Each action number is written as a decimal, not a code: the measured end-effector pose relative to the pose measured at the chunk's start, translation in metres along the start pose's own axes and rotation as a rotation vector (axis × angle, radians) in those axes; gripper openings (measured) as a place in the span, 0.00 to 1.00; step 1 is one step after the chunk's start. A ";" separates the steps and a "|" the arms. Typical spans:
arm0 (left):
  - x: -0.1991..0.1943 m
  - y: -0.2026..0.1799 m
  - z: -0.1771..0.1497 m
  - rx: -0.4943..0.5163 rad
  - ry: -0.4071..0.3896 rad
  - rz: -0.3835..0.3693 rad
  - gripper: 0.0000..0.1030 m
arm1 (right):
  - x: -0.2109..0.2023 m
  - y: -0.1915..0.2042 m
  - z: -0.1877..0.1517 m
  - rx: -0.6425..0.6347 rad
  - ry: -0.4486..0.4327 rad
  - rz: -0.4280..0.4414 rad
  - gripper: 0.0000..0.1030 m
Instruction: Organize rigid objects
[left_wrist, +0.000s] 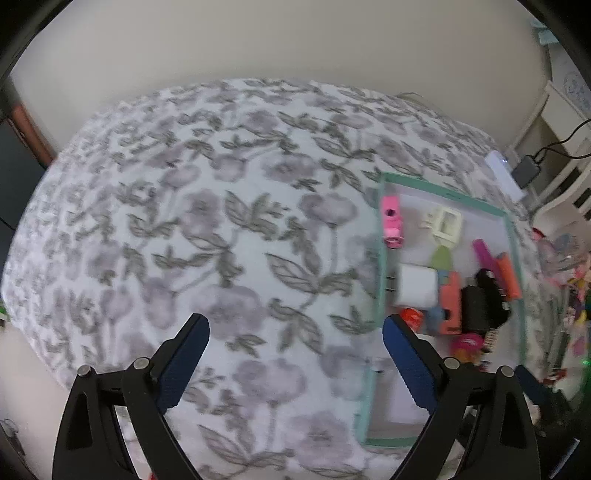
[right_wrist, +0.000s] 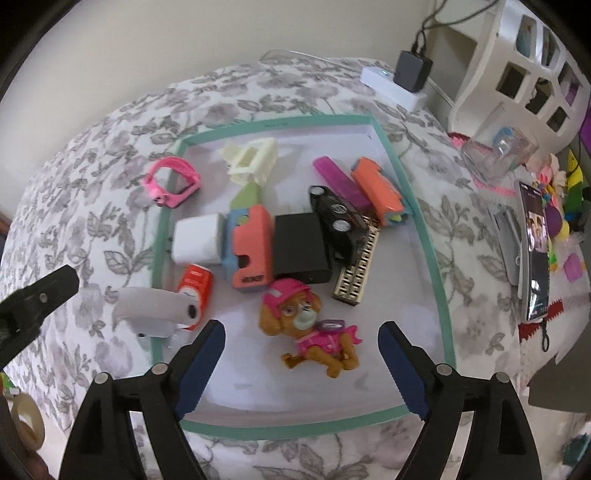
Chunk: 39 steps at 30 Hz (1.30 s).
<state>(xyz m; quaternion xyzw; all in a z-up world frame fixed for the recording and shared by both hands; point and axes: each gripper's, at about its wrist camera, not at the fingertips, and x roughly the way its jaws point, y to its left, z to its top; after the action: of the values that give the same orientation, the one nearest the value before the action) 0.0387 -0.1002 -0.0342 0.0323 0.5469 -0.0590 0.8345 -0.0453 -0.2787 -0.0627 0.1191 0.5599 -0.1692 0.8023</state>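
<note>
A teal-rimmed white tray (right_wrist: 424, 229) lies on the floral bedspread and holds several small items. My right gripper (right_wrist: 301, 326) hangs open just above a puppy toy in pink clothes (right_wrist: 314, 328), with its pads clear of it. Behind the toy are a black box (right_wrist: 301, 251), a coral and blue toy (right_wrist: 251, 251), a white cube (right_wrist: 197, 240) and a black toy car (right_wrist: 334, 214). A grey tube (right_wrist: 155, 306) lies across the tray's left rim. My left gripper (left_wrist: 295, 320) stands open and empty over bare bedspread, left of the tray (left_wrist: 382, 258).
A pink strap (right_wrist: 173, 181) rests on the tray's left rim. A phone (right_wrist: 533, 251), a clear container (right_wrist: 498, 147) and a power strip (right_wrist: 395, 83) lie right of and behind the tray. A white shelf (right_wrist: 524, 74) stands at back right. The bedspread (left_wrist: 184, 221) spreads left.
</note>
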 end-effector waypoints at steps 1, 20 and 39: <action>-0.001 0.002 0.000 0.004 -0.007 0.017 0.93 | -0.002 0.003 -0.001 -0.007 -0.005 0.002 0.91; -0.028 0.037 -0.019 -0.009 -0.069 0.033 0.93 | -0.033 0.026 -0.010 -0.050 -0.106 0.023 1.00; -0.041 0.039 -0.033 0.019 -0.074 0.050 0.93 | -0.049 0.033 -0.013 -0.073 -0.162 0.027 1.00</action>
<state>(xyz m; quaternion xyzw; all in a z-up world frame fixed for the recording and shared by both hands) -0.0022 -0.0551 -0.0102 0.0515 0.5142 -0.0446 0.8550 -0.0582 -0.2370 -0.0211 0.0832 0.4975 -0.1466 0.8509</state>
